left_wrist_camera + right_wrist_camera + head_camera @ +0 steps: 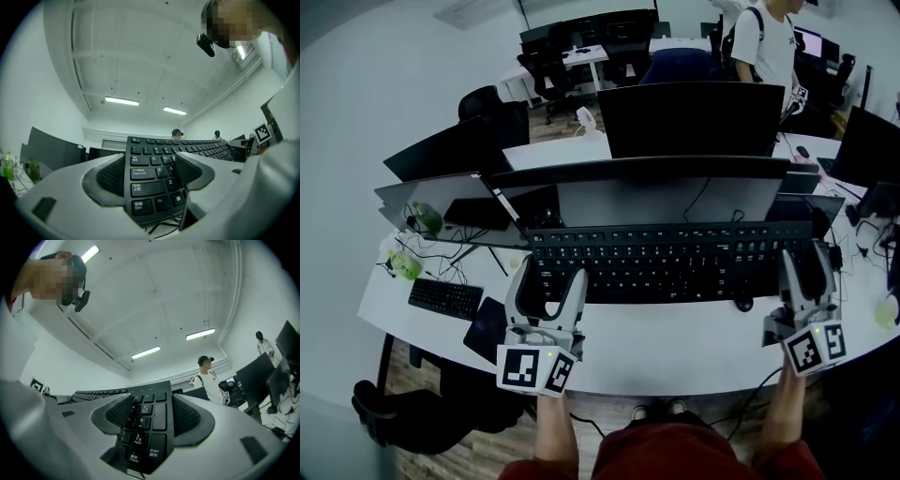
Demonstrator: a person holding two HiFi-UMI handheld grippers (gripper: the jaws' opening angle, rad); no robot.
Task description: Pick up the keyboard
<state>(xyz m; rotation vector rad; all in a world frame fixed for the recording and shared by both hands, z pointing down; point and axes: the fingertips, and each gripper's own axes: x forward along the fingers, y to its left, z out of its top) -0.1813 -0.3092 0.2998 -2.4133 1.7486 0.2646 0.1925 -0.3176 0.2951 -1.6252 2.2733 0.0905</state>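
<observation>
Left gripper (549,287), white, two-jaw: pinching the left end of the long black plastic keyboard (675,262). Right gripper (804,272): clamped on its numpad end. Held above the white bench (675,349). Hazard: uneven hands could twist it loose.

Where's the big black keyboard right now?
In the head view the keyboard lies mid-frame, just before the wide monitor and over the white desk, its left end clamped in the left gripper, its right end in the right gripper.
</observation>
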